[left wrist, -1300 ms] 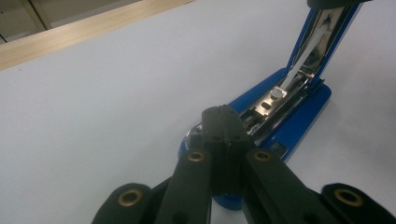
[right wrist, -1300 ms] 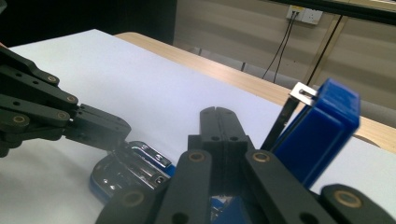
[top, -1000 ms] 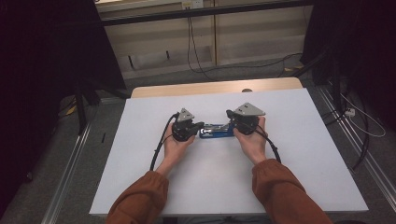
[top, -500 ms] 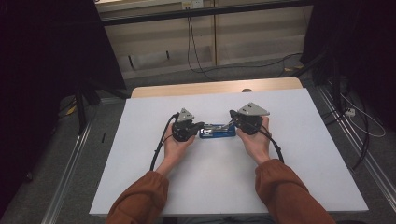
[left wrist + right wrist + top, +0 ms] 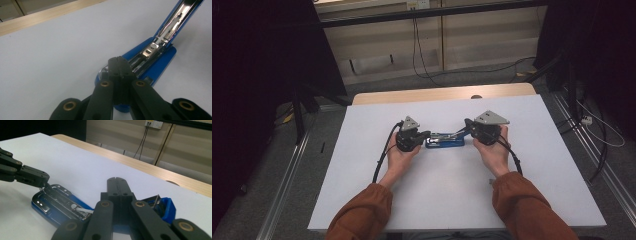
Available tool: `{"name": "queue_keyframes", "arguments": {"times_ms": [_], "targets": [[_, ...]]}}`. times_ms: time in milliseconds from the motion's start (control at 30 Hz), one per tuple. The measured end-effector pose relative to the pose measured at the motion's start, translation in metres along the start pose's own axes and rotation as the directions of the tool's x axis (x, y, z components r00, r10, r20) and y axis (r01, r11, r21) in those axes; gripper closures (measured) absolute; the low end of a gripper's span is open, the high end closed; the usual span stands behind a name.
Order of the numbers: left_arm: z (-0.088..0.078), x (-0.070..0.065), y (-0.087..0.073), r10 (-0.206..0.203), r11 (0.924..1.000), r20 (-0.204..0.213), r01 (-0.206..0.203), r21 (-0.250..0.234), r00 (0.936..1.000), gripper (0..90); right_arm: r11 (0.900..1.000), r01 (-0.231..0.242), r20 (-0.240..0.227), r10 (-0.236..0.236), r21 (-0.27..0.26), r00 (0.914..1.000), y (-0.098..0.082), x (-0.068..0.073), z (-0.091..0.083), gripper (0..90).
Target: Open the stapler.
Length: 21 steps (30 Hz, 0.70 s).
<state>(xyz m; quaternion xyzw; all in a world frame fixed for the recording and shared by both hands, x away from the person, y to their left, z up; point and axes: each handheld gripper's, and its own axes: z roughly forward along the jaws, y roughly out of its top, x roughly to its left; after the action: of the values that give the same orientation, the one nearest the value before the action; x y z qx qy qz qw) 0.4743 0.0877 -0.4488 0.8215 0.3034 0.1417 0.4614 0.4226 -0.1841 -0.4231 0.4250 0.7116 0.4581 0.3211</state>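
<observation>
2 forearms in rust-orange sleeves [image 5: 362, 220] come in over the near edge of a white table [image 5: 452, 200], each hand holding a black two-jaw gripper.

At the middle of the table, about halfway between the near and far edges, lies a blue stapler [image 5: 444, 140] with its top swung open. The left gripper [image 5: 426, 134] has its jaws pressed together with nothing between them; in the right gripper view its tip rests on the shiny metal end of the stapler's base — likely pinning the base down so it cannot slide. The right gripper [image 5: 467, 125] is likewise closed tight on nothing and sits at the opposite, hinge end, seemingly propping or levering the blue lid [image 5: 180, 17] upward, which exposes the staple channel [image 5: 152, 50] inside.

No brand, label or writing can be read on the stapler or the grippers.

Beyond the white surface runs a bare wooden strip [image 5: 437, 94] along the far edge — behind it, a pale wall with dangling cables [image 5: 416, 40].
</observation>
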Motion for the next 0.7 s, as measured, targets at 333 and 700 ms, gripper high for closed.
{"name": "queue_keyframes", "arguments": {"times_ms": [333, 700], "targets": [[0.0, 0.0, -0.001, -0.004, 0.9999, -0.001, 0.004, -0.009, 1.0, 90.0, 1.0, -0.023, 0.009, 0.023, 0.0, 0.9997, -0.01, -0.01, -0.006, 90.0], [0.0, -0.001, -0.001, -0.007, 0.9999, -0.006, 0.007, -0.013, 1.0, 90.0, 1.0, -0.024, 0.003, 0.024, 0.001, 0.9997, -0.017, -0.021, -0.015, 90.0]]}}
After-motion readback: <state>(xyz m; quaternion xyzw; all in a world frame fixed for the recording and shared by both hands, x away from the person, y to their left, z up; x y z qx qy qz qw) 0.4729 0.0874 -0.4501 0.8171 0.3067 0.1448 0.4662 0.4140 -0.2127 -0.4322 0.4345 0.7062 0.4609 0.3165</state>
